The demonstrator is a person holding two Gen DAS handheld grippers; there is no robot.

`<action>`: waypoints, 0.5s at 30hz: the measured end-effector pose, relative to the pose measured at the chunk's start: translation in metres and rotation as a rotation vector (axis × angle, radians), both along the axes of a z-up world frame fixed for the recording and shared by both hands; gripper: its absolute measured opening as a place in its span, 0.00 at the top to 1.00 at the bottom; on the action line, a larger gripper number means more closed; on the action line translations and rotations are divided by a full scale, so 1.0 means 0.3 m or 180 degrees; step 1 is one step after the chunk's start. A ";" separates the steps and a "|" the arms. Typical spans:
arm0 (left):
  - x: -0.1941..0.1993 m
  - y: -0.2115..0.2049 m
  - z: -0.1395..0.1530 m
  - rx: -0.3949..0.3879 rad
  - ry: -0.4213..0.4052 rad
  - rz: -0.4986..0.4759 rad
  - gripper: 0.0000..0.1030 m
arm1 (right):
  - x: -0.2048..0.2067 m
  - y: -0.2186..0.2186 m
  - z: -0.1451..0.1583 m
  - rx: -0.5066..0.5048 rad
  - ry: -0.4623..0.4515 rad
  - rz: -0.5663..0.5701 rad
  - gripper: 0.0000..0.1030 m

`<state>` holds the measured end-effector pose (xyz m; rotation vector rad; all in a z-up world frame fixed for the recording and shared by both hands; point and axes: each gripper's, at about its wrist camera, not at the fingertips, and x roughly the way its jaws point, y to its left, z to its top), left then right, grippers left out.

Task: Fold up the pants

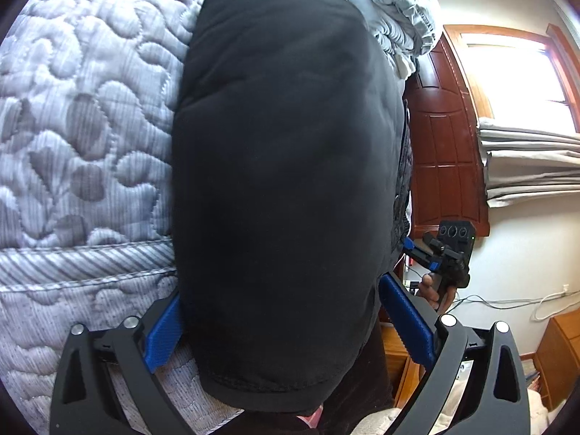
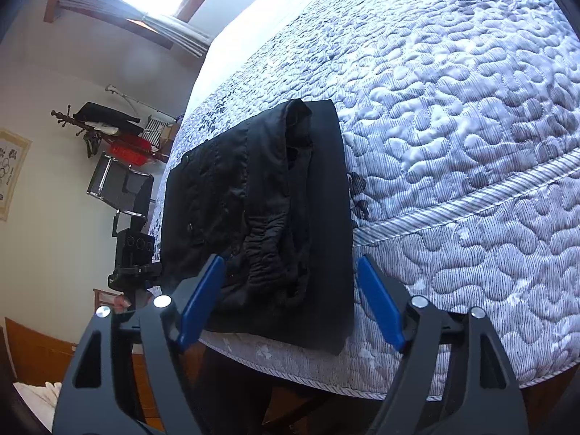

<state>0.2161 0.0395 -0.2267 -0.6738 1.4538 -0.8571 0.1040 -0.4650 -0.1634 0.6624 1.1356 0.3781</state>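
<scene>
Black pants lie folded into a thick rectangle on the quilted bed, with their near end at the mattress edge. My left gripper stands open astride that end; the cloth reaches both blue pads and I see no squeeze. In the right wrist view the pants show the gathered waistband and folded layers. My right gripper is open over their near edge, its left pad against the cloth and the right one clear of it. The right gripper also shows in a hand beyond the pants.
A folded grey duvet lies at the far end of the bed. A brown wooden door and a bright curtained window stand beyond. A metal chair and a loaded coat rack stand by the wall. Cables run along the floor.
</scene>
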 end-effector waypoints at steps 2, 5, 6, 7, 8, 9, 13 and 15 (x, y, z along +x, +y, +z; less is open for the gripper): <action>0.000 -0.001 -0.003 0.0003 0.0018 -0.0009 0.04 | 0.013 -0.006 -0.013 0.0027 0.0023 0.0045 0.21; -0.016 0.011 -0.008 -0.0007 0.0048 -0.0018 0.04 | 0.034 -0.022 -0.045 0.0138 0.0103 0.0073 0.20; -0.019 0.008 -0.008 -0.0008 0.0059 -0.0017 0.04 | 0.042 -0.027 -0.060 0.0233 0.0134 0.0096 0.20; -0.017 0.003 -0.008 -0.0009 0.0077 -0.0017 0.04 | 0.048 -0.031 -0.072 0.0289 0.0156 0.0108 0.19; -0.019 0.003 -0.009 -0.0010 0.0090 -0.0022 0.04 | 0.052 -0.033 -0.083 0.0334 0.0176 0.0122 0.18; -0.017 -0.003 -0.010 -0.0011 0.0100 -0.0024 0.04 | 0.056 -0.036 -0.094 0.0351 0.0196 0.0129 0.17; -0.017 -0.022 -0.009 -0.0030 0.0167 0.0010 0.04 | 0.069 -0.037 -0.130 0.0388 0.0279 0.0174 0.17; -0.010 -0.026 -0.011 -0.0034 0.0201 0.0035 0.04 | 0.070 -0.034 -0.140 0.0414 0.0293 0.0195 0.17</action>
